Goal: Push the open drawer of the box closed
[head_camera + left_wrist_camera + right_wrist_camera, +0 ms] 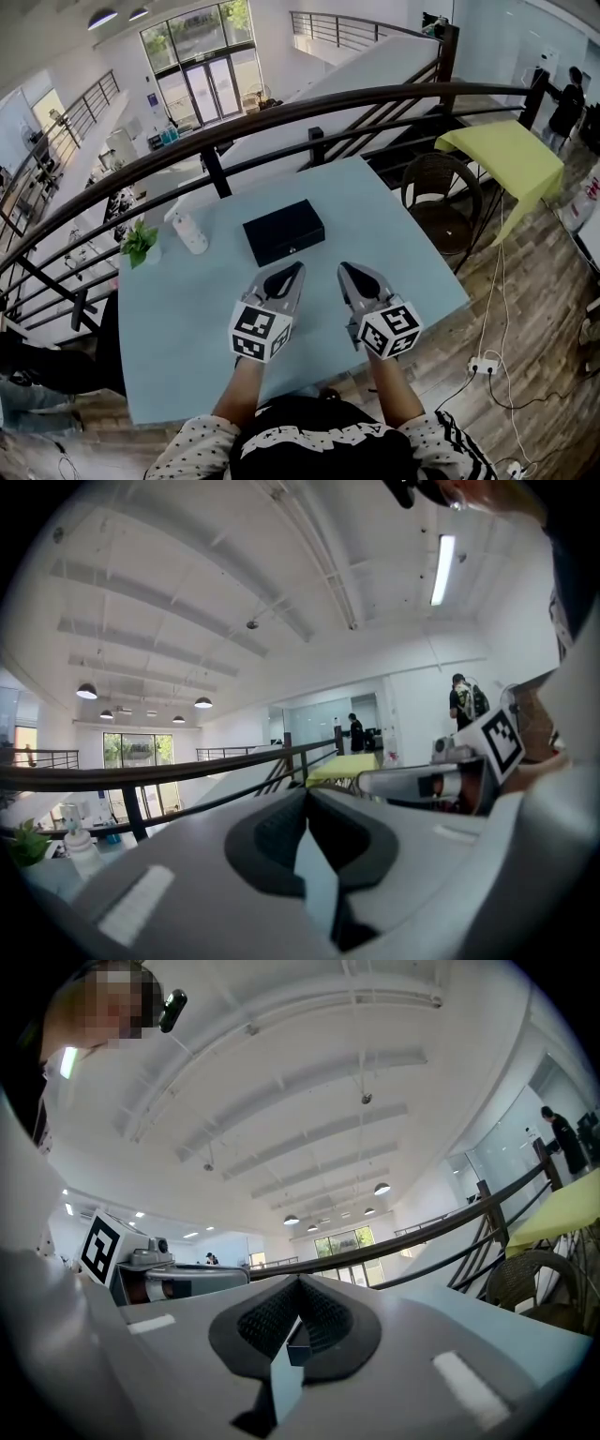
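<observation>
A black box with a small silver fitting on its front lies in the middle of the light blue table. From the head view its front looks flush, and I see no drawer standing out. My left gripper hovers just in front of the box's near right corner, shut and empty. My right gripper is beside it, a little to the right of the box, shut with nothing in it. In the left gripper view the jaws meet at their tips, and the same holds in the right gripper view. Both point about level over the railing.
A white pump bottle and a small green plant stand at the table's left. A dark railing runs behind the table. A wicker chair and a yellow-covered table are at the right, and cables with a power strip lie on the floor.
</observation>
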Tool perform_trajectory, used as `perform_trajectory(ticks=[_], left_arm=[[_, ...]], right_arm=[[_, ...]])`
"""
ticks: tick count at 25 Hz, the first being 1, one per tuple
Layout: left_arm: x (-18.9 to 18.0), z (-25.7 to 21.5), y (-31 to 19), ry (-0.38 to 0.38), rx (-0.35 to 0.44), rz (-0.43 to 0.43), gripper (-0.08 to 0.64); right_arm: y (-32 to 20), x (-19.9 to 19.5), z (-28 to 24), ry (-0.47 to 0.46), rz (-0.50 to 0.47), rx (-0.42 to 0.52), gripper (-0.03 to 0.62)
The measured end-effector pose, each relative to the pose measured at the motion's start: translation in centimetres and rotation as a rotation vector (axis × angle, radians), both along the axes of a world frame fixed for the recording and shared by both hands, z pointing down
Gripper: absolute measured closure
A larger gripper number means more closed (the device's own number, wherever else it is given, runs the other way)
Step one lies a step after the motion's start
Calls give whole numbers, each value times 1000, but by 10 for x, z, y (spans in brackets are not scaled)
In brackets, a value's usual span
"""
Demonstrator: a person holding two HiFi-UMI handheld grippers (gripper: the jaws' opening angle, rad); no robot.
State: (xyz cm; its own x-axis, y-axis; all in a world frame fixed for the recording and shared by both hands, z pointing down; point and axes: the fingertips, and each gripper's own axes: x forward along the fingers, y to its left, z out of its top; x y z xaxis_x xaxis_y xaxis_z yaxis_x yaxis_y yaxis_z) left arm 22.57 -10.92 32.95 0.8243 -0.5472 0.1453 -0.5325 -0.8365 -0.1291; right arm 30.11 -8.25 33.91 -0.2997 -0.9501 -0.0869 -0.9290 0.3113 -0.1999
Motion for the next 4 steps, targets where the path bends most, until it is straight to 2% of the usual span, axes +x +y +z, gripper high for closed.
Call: perform_trajectory(ticks=[4], left_arm=[[3,-3,6,6,5,2,560]], right_arm=[[7,3,-4,4,1,8,588]])
